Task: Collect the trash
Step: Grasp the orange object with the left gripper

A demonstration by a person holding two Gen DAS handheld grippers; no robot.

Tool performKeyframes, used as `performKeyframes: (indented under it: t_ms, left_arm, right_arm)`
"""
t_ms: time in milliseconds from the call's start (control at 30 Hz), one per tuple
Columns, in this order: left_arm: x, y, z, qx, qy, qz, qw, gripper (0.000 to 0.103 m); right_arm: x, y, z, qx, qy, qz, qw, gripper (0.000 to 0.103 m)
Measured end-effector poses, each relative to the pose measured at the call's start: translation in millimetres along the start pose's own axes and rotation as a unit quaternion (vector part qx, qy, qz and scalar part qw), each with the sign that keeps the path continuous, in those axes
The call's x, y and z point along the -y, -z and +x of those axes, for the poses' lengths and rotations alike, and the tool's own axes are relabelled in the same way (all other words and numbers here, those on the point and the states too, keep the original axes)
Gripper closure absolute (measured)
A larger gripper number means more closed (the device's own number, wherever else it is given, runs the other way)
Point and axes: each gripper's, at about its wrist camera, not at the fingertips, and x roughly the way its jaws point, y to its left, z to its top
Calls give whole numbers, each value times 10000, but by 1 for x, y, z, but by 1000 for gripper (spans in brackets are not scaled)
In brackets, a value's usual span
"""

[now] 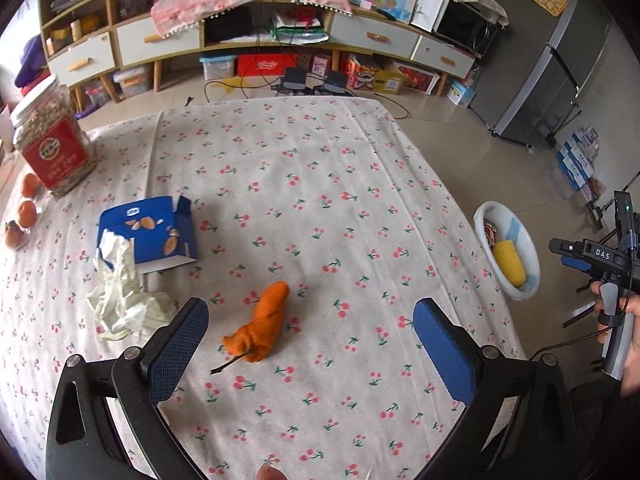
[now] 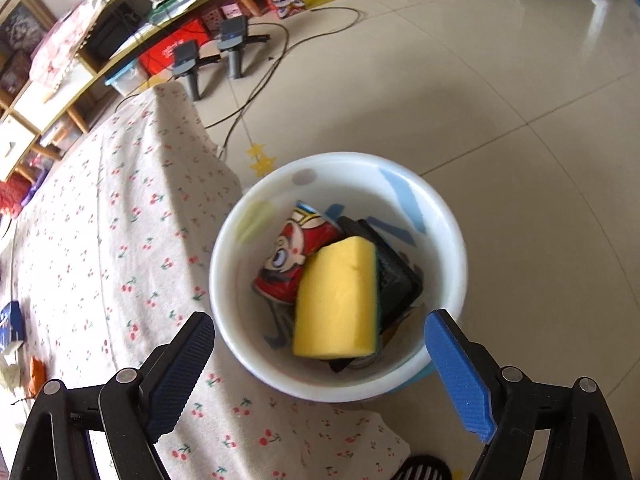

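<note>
My left gripper [image 1: 312, 316] is open and empty above the cherry-print tablecloth [image 1: 320, 184]. An orange dried pepper [image 1: 262, 326] lies between its fingers, nearer the left one. A crumpled white tissue [image 1: 124, 300] and a torn blue box [image 1: 146, 234] lie to the left. My right gripper [image 2: 320, 332] is open and empty above a white bin [image 2: 440, 216] on the floor beside the table. In the bin are a yellow sponge [image 2: 336, 300], a red snack wrapper [image 2: 292, 256] and a black piece [image 2: 396, 276]. The bin also shows in the left wrist view [image 1: 528, 248].
A jar with a red label [image 1: 52, 140] and small oranges [image 1: 26, 212] stand at the table's left edge. A cabinet [image 1: 256, 36] with boxes under it lines the far wall. Cables [image 2: 264, 80] and two devices lie on the floor. A fridge [image 1: 552, 72] stands at the right.
</note>
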Motion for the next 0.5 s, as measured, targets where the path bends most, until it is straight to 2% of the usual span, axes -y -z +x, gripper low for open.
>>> performKeyframes:
  t_ms: [333,400,500]
  left_arm:
    - [-67,28,-5,-214,-105,-561,9981,0]
    - [-69,32,-2,-248,-202,-448,9985,0]
    - [-59,34,5,-160,-433,33,9989,0]
  right_arm:
    - [-62,21,4,-1,-34,-715,9974,12]
    - [-74,26,7,-10,-26,-851,9964,12]
    - [-91,32,12,-43,7,-1062,9943,12]
